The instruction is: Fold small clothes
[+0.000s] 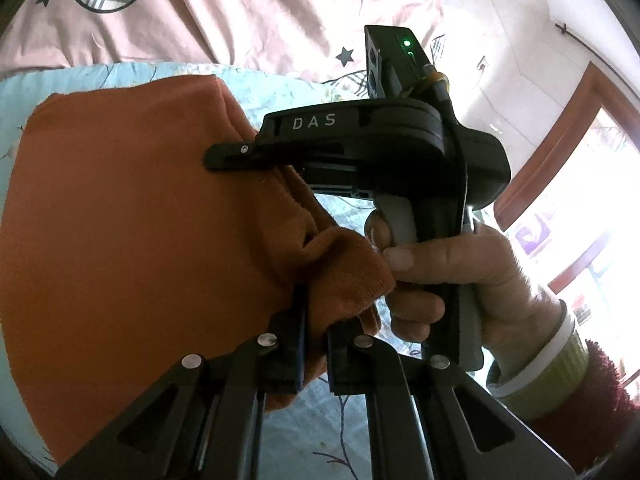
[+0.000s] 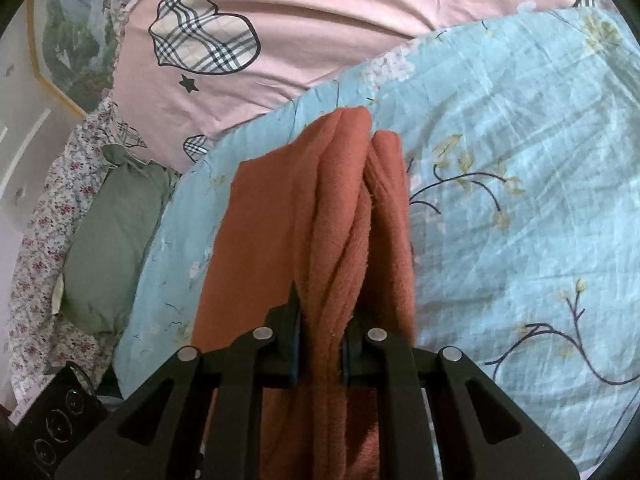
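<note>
An orange knit garment lies spread on a light blue floral quilt. In the left wrist view my left gripper is shut on a bunched edge of it. The right gripper, held by a hand, reaches in from the right, its fingers lying on the garment's right edge. In the right wrist view my right gripper is shut on a thick fold of the orange garment, which runs away from the pads in long ridges over the quilt.
A pink duvet with plaid heart patches lies beyond the quilt. A green pillow sits to the left on a flowered sheet. A bright window with a wooden frame is at the right of the left wrist view.
</note>
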`<state>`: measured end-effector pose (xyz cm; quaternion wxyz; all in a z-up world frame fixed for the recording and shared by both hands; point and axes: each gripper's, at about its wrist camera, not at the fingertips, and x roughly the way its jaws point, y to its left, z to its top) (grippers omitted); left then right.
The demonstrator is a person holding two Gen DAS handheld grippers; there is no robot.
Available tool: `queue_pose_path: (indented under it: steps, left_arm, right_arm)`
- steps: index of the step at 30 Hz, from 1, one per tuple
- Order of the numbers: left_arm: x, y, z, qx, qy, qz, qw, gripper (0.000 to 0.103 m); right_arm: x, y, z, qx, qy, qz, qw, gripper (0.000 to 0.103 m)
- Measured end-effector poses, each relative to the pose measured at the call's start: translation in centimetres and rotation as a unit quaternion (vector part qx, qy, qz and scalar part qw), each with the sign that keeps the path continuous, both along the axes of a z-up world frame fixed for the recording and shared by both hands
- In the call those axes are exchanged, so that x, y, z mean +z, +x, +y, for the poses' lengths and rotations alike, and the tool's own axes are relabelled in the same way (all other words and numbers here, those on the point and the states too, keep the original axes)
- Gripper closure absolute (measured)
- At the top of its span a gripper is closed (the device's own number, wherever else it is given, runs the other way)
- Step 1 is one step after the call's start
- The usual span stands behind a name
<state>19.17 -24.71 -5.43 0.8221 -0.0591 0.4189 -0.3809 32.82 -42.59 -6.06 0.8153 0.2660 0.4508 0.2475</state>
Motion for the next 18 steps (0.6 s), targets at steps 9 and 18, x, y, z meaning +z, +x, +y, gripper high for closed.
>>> queue_pose_path:
  steps: [9,18]
  left_arm:
    - [0.6,-1.1,2.8,-0.002,-0.005,0.022,0.9997,0.076]
    - [1.3,1.3,14.7,0.130,-0.013,0.034,0.9908,0.023]
  right_arm:
    - [0.9,-2.5,-2.3,-0.050,-0.030,-0.012,0.998,0.068]
    - [-0.8,-3.8,-2.7,-0.052,-0.022,0.020,0.998,0.036]
